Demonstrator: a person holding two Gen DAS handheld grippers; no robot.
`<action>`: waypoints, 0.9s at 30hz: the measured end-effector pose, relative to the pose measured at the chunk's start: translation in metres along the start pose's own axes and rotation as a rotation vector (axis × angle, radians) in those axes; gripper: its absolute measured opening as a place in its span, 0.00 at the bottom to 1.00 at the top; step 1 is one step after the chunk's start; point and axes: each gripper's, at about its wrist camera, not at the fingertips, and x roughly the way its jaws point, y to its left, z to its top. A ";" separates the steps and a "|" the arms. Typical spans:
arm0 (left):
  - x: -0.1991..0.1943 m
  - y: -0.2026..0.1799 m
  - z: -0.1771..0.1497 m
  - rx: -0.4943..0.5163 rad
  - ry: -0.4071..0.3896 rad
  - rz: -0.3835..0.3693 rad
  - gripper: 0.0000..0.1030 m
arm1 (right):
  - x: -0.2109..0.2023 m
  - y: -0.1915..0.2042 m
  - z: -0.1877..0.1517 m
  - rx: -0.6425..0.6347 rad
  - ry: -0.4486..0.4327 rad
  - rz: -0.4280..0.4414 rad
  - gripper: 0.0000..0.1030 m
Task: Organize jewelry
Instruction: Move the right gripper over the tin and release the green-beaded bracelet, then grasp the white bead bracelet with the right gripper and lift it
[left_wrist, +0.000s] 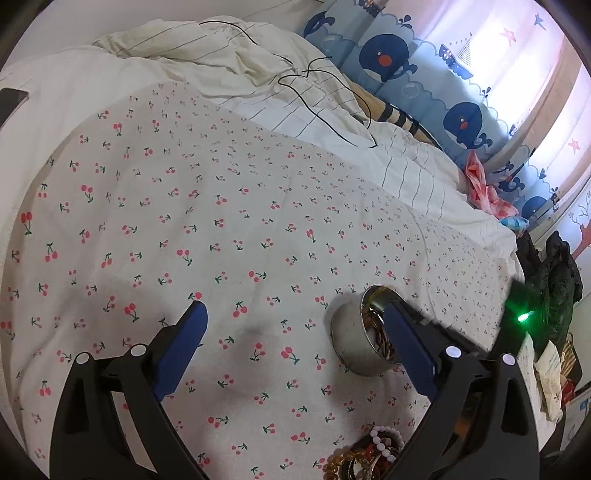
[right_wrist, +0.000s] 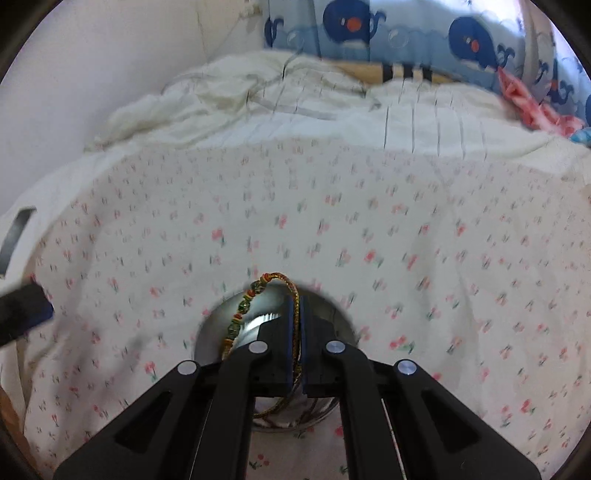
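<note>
A round metal tin (left_wrist: 351, 338) stands on the cherry-print sheet (left_wrist: 221, 229) and holds some jewelry. My left gripper (left_wrist: 295, 317) is open and empty, its right finger just in front of the tin. A pile of beaded bracelets (left_wrist: 373, 454) lies at the bottom edge. In the right wrist view my right gripper (right_wrist: 298, 306) is shut on a gold and green beaded bracelet (right_wrist: 251, 295), held just above the tin (right_wrist: 214, 332). The right gripper shows in the left wrist view as a dark shape with a green light (left_wrist: 522, 317).
A crumpled white striped blanket (left_wrist: 258, 74) with a black cable (left_wrist: 325, 110) lies at the far end of the bed. A whale-print curtain (left_wrist: 424, 74) and clothes (left_wrist: 554, 288) are to the right. A dark flat object (left_wrist: 11, 103) is at the far left.
</note>
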 end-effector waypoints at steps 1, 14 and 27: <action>0.000 0.000 0.000 0.000 0.000 0.000 0.90 | 0.000 0.000 -0.004 -0.007 0.005 0.000 0.05; 0.012 -0.021 -0.017 0.103 0.050 0.024 0.90 | -0.118 -0.032 -0.115 -0.134 -0.031 0.287 0.56; 0.020 -0.039 -0.030 0.199 0.083 0.051 0.91 | -0.092 0.003 -0.140 -0.316 0.075 0.230 0.27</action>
